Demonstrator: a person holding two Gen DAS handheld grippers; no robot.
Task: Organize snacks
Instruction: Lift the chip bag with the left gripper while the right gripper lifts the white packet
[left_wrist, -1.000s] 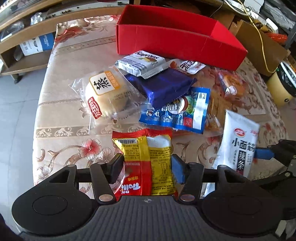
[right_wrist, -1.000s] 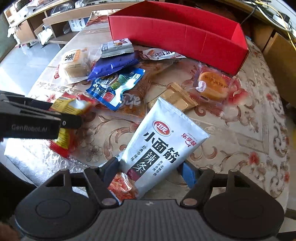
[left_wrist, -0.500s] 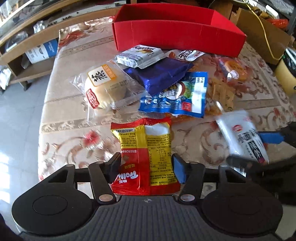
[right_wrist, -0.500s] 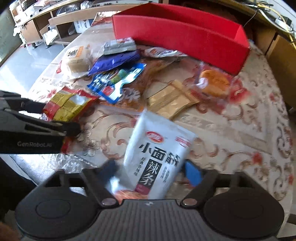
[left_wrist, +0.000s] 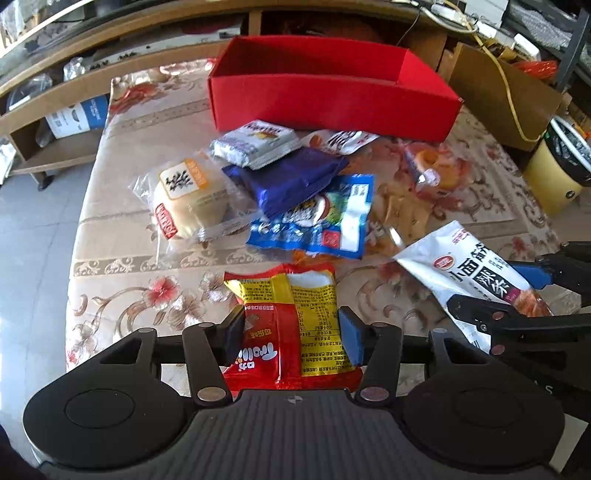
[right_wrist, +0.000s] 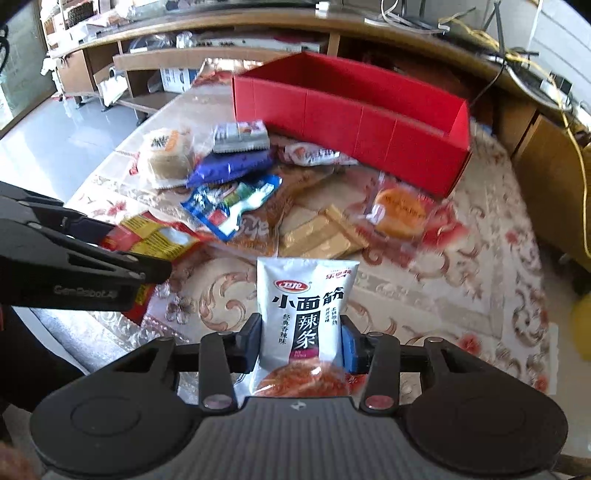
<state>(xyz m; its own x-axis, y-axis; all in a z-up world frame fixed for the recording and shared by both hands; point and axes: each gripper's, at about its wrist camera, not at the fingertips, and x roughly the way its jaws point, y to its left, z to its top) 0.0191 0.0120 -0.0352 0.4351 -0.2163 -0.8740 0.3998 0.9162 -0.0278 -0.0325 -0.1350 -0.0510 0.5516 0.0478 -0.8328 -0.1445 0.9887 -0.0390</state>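
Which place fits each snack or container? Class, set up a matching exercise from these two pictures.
Things:
1. red and yellow packet
2. white pouch
3. red box
4. blue packet

Places:
A. far end of the table
B. in the right hand-held gripper
C. in the left hand-held gripper
D. lying in the pile

Pairs: 1-C, 2-B, 3-A, 4-D

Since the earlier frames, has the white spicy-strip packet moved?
Yes. The white packet has come up off the floral tablecloth, swinging from slanted to upright, pointing at the red box. The right tool has just closed on it.
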